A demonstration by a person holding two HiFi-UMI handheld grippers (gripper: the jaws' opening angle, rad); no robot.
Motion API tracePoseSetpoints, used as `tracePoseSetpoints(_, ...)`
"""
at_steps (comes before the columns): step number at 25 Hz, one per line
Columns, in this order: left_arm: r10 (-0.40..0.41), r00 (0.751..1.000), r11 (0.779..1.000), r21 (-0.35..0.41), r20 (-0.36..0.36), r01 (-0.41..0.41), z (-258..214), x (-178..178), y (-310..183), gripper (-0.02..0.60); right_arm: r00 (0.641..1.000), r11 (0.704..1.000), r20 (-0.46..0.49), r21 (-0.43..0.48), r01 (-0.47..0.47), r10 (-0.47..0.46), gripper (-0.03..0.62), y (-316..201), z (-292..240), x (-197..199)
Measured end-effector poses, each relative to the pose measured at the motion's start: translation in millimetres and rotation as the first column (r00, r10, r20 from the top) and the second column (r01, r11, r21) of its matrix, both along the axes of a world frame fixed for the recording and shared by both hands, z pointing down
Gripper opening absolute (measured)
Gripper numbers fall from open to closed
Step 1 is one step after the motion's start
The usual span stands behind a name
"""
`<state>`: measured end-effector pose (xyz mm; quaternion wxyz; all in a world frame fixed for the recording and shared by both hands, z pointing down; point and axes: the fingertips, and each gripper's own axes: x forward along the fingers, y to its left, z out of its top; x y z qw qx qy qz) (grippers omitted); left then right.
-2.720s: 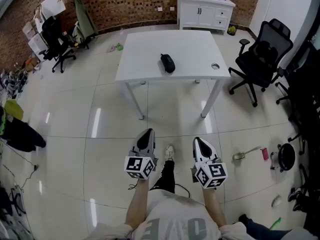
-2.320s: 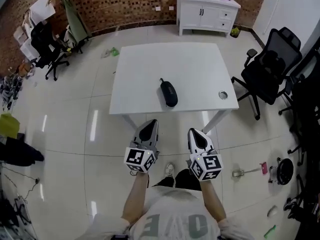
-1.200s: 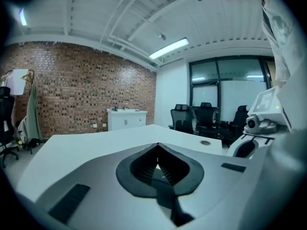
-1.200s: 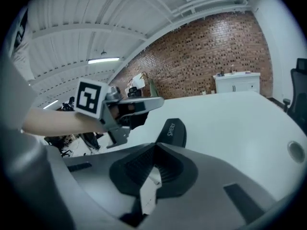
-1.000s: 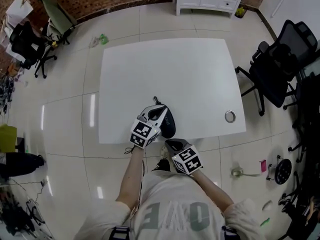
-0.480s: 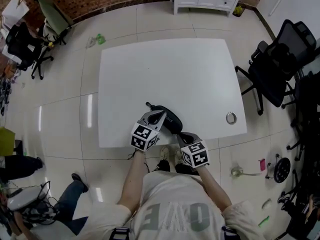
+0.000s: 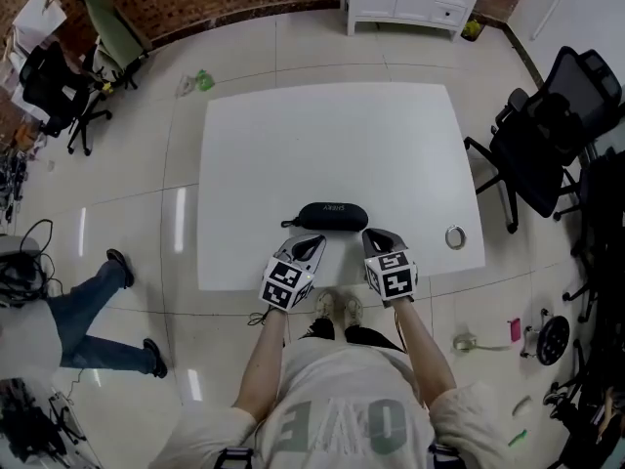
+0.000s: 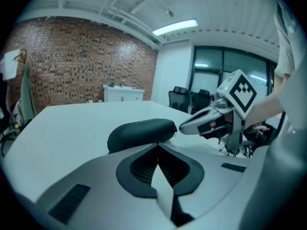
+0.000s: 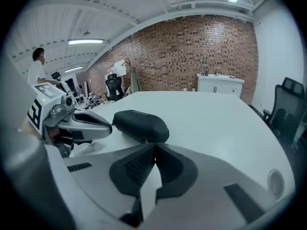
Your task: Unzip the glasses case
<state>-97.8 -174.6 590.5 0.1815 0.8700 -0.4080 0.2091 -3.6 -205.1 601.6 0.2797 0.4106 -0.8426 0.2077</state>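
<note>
Head view, with both gripper views: a black glasses case lies flat and crosswise on the white table, close to the edge nearest the person and well clear of the round cable grommet at the table's right; its long axis runs left to right, so one end is offered to each gripper. The left gripper points at the case from the near side, just short of its left half; the right gripper stands just beside the right end; neither touches the case. In the left gripper view the case sits beyond the pads, whose tips are pressed together on nothing; the right gripper's nose shows at the case's far end. In the right gripper view the jaws likewise meet tip to tip and hold nothing, with the case ahead and the left gripper flanking it. The case appears fully zipped; a thin dark loop projects at its left end, possibly the pull, though this cannot be confirmed. Judged stage: approach; this flanking stance suits one gripper pinning the shell while the other draws the zipper; both must first part their jaws.
</note>
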Motion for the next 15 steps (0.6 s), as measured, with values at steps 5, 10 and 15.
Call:
tracePoseSetpoints(5,-0.085,0.995,0.993,0.077,-0.057,0.089,-27,-8,-18,-0.009,0.999,0.999,0.015,-0.005,-0.036,0.036,0.0,11,2,3)
tracePoseSetpoints(10,-0.002,1.0,0.991,0.136,0.025,-0.001,-48,13,-52,-0.009,1.0,0.999,0.011,-0.036,0.019,-0.019,0.0,26,11,-2)
tracePoseSetpoints(15,0.067,0.991,0.989,0.123,0.117,-0.081,-41,36,-79,-0.009,1.0,0.997,0.016,-0.076,-0.001,0.002,0.002,20,18,-4)
